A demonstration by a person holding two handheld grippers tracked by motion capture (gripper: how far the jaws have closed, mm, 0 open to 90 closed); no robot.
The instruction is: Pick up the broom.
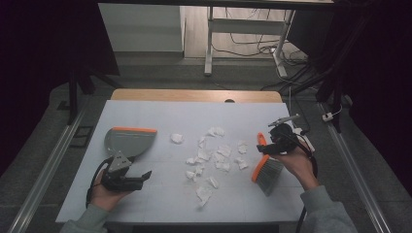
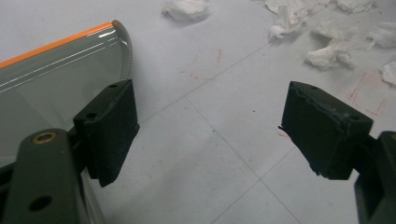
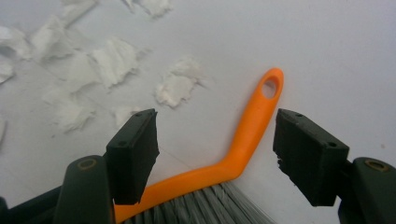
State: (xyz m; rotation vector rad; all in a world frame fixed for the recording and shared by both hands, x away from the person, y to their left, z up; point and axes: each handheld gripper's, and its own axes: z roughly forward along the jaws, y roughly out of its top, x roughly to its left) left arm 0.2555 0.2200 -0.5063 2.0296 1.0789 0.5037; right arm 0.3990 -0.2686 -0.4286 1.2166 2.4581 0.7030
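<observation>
High view: the paper scraps lie scattered mid-counter, none in the dustpan at left; sweeping seems not yet begun. Left gripper view: the left gripper is open and empty, just beside the dustpan. Right gripper view: the right gripper is open astride the brush handle, pads not touching. No readable writing anywhere.

Grey floor (dim room), white desk legs behind.
</observation>
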